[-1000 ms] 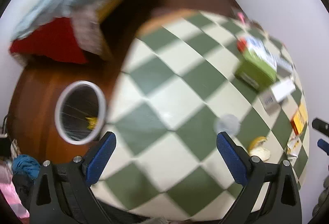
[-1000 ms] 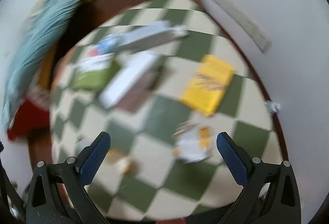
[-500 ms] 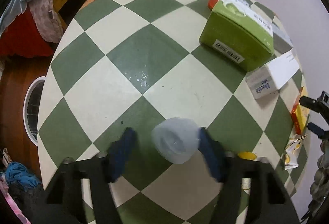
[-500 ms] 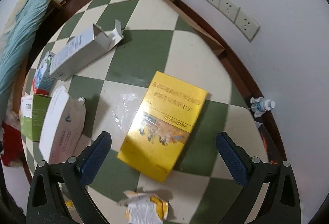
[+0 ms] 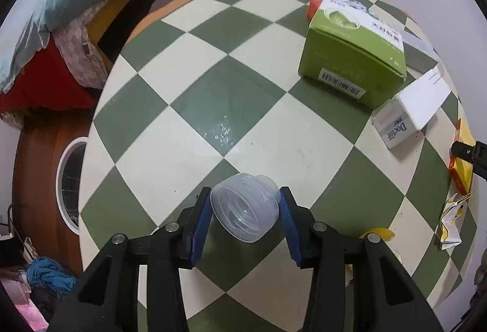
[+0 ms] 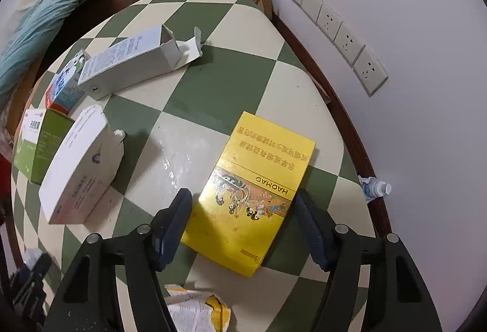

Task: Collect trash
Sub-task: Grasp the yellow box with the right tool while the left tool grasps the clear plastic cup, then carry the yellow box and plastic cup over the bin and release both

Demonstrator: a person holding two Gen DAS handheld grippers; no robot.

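Trash lies scattered over the green-and-cream checked tabletop. Going left to right in the left wrist view, we note a white-rimmed bin on the floor just off the tabletop's left edge, well below it. The left gripper is clenched on a clear plastic cup; both blue pads touch its sides, and the cup lies tilted with its mouth toward the camera, near the tabletop's near edge. Ahead of it the centre of the tabletop is open. Toward the far right edge stands a green box, and just beside it a white box printed "Doctor". A crumpled wrapper sits at the right edge.

In the right wrist view, left to right: the same green box at the left edge, the white box leaning beside it, and a long grey carton with torn flaps toward the far side. The right gripper straddles the near end of a flat yellow box; its jaws are released, with gaps visible on both sides. We record clear checked surface between the yellow box and the grey carton. The yellow box's right corner lies near the tabletop's right edge, close to the wall. A small bottle lies beyond that edge.
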